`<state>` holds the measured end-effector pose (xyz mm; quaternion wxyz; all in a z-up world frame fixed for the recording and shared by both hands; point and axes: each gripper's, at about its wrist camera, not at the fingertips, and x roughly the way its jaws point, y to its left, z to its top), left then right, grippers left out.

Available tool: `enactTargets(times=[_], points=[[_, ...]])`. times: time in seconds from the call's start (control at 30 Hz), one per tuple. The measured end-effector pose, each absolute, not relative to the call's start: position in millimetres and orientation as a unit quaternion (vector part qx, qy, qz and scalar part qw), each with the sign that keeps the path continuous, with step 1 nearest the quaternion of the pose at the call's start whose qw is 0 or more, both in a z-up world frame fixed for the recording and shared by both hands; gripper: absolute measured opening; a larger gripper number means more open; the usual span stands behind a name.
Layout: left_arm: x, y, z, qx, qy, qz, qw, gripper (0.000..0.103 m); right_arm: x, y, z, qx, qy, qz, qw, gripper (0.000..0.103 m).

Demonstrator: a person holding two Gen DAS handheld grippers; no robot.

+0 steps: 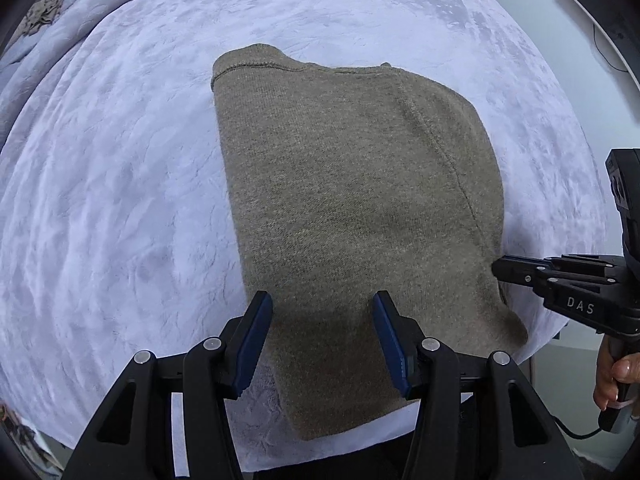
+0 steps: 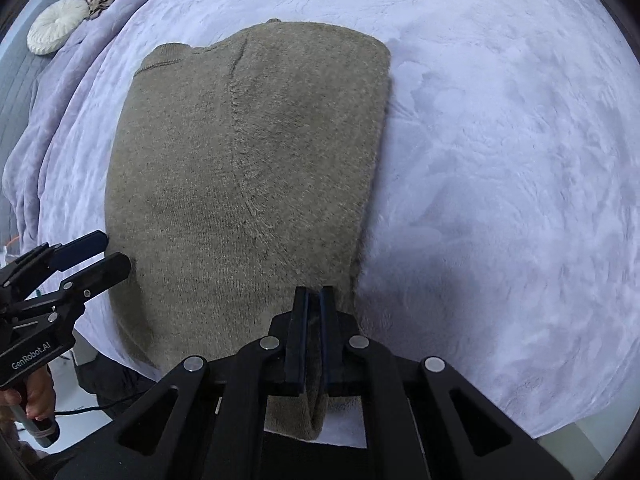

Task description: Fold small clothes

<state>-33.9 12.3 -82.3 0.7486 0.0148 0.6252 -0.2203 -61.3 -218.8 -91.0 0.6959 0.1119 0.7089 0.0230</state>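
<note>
Lavender plush blanket [image 1: 120,200] covers the bed, with wide bare stretches on both sides of the olive knit sweater [image 1: 340,200] and beyond its collar. That garment lies folded lengthwise, its hem at the near edge of the bed. Pointing steeply down, the left gripper [image 1: 322,340] hovers over the hem's left corner with its blue pads [image 1: 256,344] spread apart, gripping nothing. At the hem's right corner, the right gripper [image 2: 314,344] is pressed together, pinching a fold of the sweater. A round cream cushion [image 2: 56,26] sits far off.
</note>
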Motion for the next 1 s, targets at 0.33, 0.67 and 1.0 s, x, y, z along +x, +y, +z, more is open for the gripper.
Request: enactTargets(times=[0.33, 0.67, 1.0], points=[[-41, 32, -59, 0.015, 0.631, -0.206, 0.748, 0.054, -90, -262, -52, 0.179, 0.702, -0.030, 0.689, 0.010], [-49, 40, -33, -0.014, 0.615, -0.198, 0.763, 0.102, -81, -233, -33, 0.196, 0.688, -0.032, 0.698, 0.010], [-45, 46, -23, 0.046, 0.597, -0.119, 0.792, 0.102, -69, -203, -10, 0.125, 0.678, -0.042, 0.723, 0.093]])
